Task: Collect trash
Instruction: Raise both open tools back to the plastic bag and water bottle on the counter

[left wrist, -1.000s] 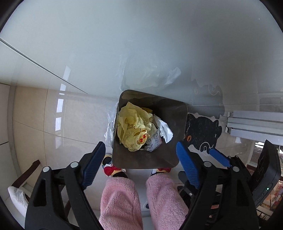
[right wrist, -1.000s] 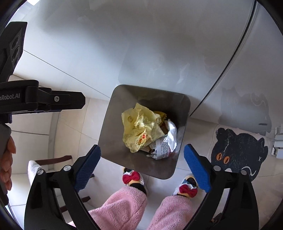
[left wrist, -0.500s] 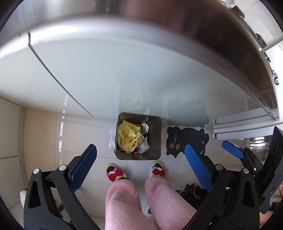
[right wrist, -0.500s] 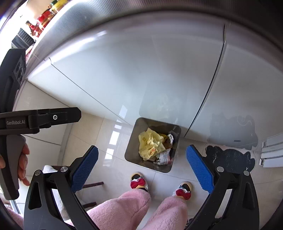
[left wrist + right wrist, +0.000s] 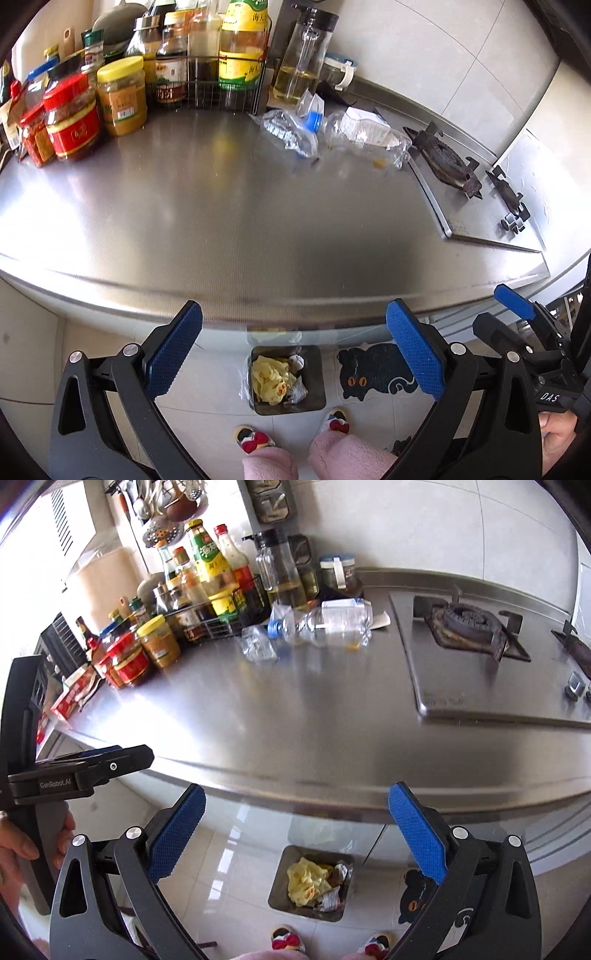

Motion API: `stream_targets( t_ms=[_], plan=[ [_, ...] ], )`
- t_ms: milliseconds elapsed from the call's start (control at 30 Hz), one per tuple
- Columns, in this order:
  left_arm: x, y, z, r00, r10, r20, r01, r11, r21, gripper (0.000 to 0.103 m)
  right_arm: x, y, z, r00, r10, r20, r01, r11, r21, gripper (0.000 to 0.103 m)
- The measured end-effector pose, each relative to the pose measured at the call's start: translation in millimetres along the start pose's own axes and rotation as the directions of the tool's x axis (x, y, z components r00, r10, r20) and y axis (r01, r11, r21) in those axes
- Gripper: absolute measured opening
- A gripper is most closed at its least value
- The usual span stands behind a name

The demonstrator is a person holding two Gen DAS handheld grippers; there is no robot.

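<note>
Both sets of tongs, the left tongs (image 5: 293, 354) and the right tongs (image 5: 297, 836), hang spread wide and empty over the near edge of a steel bench (image 5: 229, 206). At the bench's far side a crushed clear plastic bottle (image 5: 364, 136) lies on its side beside a crumpled clear wrapper (image 5: 288, 133), near the jars and sauce bottles (image 5: 122, 96). On the floor below stands a bin (image 5: 288, 380) holding yellow trash.
</note>
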State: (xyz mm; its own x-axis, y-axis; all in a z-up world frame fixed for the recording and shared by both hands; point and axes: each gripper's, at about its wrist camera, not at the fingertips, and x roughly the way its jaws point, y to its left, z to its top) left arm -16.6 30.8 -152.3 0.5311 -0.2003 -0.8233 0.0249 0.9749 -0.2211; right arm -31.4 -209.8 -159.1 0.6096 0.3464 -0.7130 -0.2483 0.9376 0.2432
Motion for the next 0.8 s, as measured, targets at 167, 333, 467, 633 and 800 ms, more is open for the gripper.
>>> stream_targets(
  t_ms=[167,333,467,633,800],
  plan=[
    [3,-2,39,1.000,0.012,0.020,-0.012,1.000,0.015,0.095,12,-10,34,0.999,-0.024,0.026,0.025,0.999,-0.037,0.100],
    [21,-2,77,0.999,0.031,0.014,-0.030,0.999,-0.024,0.095,36,-20,64,0.999,-0.012,0.040,0.015,0.997,-0.079,0.100],
    [43,-1,102,0.999,0.047,0.000,-0.047,0.998,-0.051,0.094,60,-28,88,0.999,0.001,0.043,0.004,0.993,-0.115,0.100],
    [77,-2,131,0.997,0.066,-0.037,-0.069,0.996,-0.064,0.089,94,-41,119,0.999,0.013,0.034,-0.008,0.987,-0.160,0.100],
    [113,3,150,0.992,0.092,-0.088,-0.099,0.991,-0.086,0.082,124,-47,141,0.999,0.033,0.018,-0.028,0.974,-0.223,0.100]
  ],
)
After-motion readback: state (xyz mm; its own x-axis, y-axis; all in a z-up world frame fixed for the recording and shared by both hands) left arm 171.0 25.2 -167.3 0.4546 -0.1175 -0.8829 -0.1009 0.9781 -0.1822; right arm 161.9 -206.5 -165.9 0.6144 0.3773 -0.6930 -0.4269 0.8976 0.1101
